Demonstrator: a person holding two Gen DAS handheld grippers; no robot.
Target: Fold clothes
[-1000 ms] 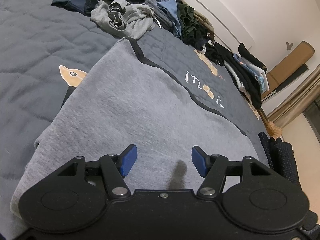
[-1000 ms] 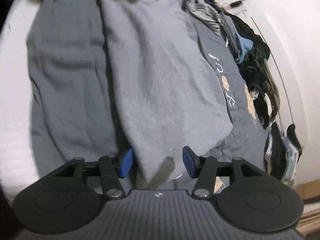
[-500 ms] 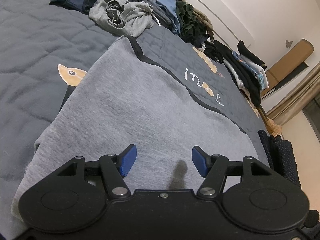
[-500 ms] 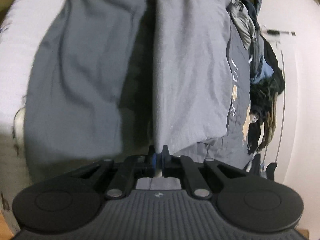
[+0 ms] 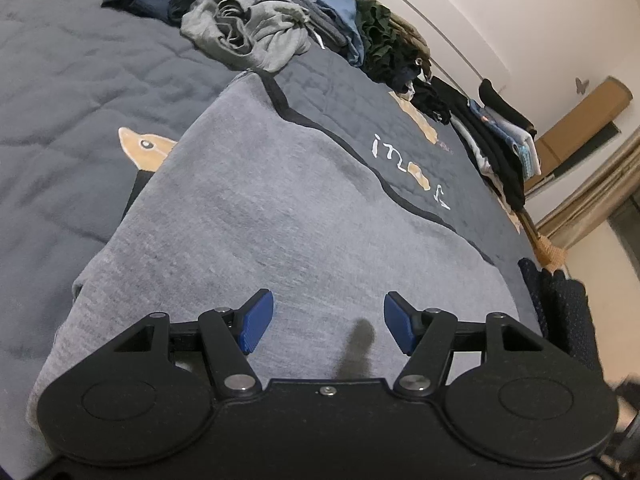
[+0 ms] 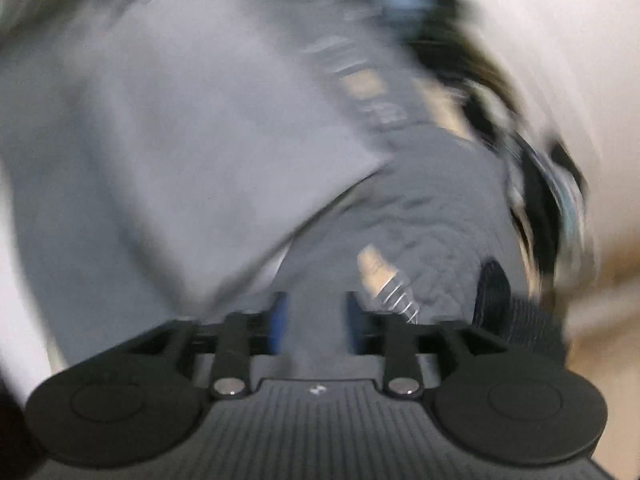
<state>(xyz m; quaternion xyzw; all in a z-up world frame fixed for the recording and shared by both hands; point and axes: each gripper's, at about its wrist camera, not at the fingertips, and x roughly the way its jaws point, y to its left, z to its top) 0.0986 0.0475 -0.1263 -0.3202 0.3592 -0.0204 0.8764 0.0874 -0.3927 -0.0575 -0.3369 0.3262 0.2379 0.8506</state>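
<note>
Item: grey garment (image 5: 280, 216), flat on the bed, ahead of and beneath your left gripper (image 5: 328, 320), jaws released, empty. Right gripper (image 6: 316, 320): jaws opening, nothing between them, garment edge just left. Step: mid-fold. Next: regrasp an edge.

We read one marking only: white hand-drawn lettering (image 5: 410, 176), roughly "in" then further unclear characters, printed on the dark grey quilted bedspread (image 5: 80, 80). The right wrist view is blurred.
</note>
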